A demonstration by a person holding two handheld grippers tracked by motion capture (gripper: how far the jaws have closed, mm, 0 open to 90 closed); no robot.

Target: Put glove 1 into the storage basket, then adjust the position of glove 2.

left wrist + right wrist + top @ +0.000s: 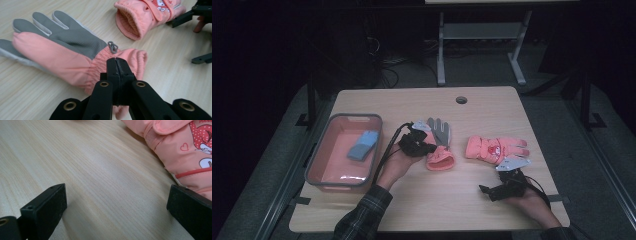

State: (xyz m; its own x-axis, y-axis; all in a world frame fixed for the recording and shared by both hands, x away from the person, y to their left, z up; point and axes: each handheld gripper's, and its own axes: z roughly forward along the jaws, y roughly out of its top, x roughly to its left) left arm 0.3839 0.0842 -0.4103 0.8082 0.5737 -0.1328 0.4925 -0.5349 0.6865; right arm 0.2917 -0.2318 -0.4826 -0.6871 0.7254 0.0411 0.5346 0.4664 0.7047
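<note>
A glove with grey fingers and a pink cuff point(439, 145) lies at the table's middle. My left gripper point(424, 145) sits at its cuff. In the left gripper view the jaws point(117, 65) are pressed together over the cuff of this glove point(62, 47), with pink fabric pinched between them. A second, padded pink glove point(497, 148) with a cartoon print lies to the right. My right gripper point(497, 180) rests just in front of it, open. In the right gripper view its jaws point(117, 205) stand wide apart over bare wood, and the printed glove point(185, 147) touches the right jaw's side.
A pink bin with a grey rim point(332, 120) stands at the table's left, with a folded blue item point(363, 145) inside. A cable hole point(461, 99) sits near the far edge. Bare wood point(437, 200) runs along the front between my two hands.
</note>
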